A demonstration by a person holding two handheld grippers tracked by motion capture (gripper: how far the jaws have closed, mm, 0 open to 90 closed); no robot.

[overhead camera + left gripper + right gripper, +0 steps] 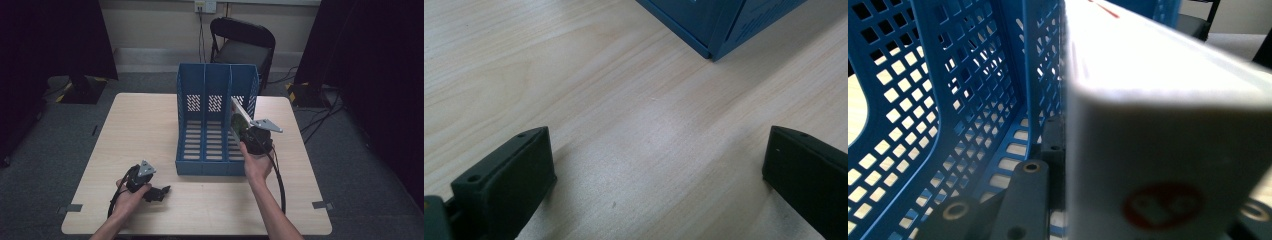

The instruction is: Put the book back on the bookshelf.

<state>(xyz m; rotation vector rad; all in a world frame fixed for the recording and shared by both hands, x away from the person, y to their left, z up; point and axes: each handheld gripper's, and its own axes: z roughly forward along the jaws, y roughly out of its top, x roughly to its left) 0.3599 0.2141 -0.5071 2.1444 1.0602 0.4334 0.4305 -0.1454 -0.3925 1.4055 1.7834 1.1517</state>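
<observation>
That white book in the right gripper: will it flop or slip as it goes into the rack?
Probably stiff: the book juts up from the right gripper without sagging. Its cover looks smooth, so it might slip. Held tilted at the blue rack, it may lean once released.

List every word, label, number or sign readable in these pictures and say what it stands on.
No text is readable.
Flat white book or box in the right claw: a round red sign with a white mark, and red print along its top, both too blurred to read.
Blue slotted plastic file rack: no lettering visible.
</observation>
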